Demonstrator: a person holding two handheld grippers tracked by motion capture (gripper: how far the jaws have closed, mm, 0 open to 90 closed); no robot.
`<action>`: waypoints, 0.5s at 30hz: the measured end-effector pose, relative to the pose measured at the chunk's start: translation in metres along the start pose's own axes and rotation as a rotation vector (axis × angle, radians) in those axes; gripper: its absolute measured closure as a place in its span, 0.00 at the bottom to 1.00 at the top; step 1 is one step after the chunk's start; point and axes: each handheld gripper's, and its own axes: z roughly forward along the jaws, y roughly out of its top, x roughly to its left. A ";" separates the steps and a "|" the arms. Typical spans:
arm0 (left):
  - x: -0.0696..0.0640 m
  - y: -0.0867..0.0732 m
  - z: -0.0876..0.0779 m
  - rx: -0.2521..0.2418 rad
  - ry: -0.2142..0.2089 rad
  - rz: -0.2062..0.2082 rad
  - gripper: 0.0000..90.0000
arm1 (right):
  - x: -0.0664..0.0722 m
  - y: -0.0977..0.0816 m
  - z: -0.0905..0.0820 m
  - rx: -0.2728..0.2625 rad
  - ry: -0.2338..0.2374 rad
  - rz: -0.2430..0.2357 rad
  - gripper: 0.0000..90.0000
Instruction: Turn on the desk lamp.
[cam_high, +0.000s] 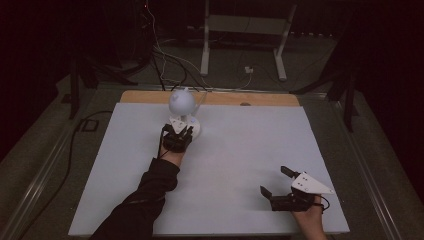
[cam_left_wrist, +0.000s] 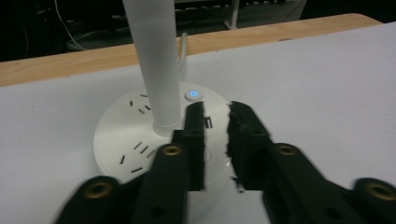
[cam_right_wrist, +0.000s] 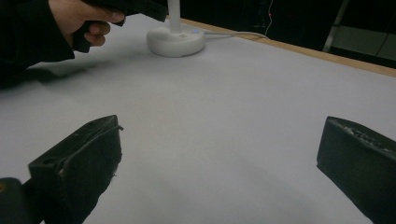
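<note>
Dark room, cables and a white stand frame (cam_high: 245, 35) on the floor past the far edge. The bench (cam_high: 240, 150) has a pale grey top sheet with a wood strip along the far side.

A white desk lamp (cam_high: 182, 102) stands at far left-centre of the bench: round head, white stem (cam_left_wrist: 154, 60), round base (cam_left_wrist: 126, 140). The base carries socket slots, a USB-type port and a power button (cam_left_wrist: 193, 95) lit blue. A white cord runs from the base toward the far edge. No brand, label or readable writing visible anywhere; the only mark is the power symbol on the button.

Left tongs (cam_high: 179, 134) are at the near side of the lamp base, jaws over the base just near of the button, nearly closed with a narrow gap, gripping nothing. Contact with the base can't be told. A dark sleeve (cam_high: 145, 200) reaches in from the near left.

Right tongs (cam_high: 274, 181) sit at near right of the bench, well apart from the lamp, jaws spread wide, empty, with the grey three-cornered plate (cam_high: 311, 184) on top. The right gripper view shows the left hand (cam_right_wrist: 81, 18) beside the lamp base.
</note>
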 end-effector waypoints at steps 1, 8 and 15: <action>0.001 0.000 0.001 0.002 0.007 0.001 0.89 | 0.000 0.000 0.000 -0.001 0.001 -0.001 0.00; 0.006 -0.005 0.007 0.009 -0.003 0.035 1.00 | 0.000 0.000 0.000 0.000 0.000 -0.001 0.00; 0.008 -0.011 0.015 0.030 -0.037 0.048 1.00 | 0.000 0.000 0.000 -0.001 0.003 0.002 0.00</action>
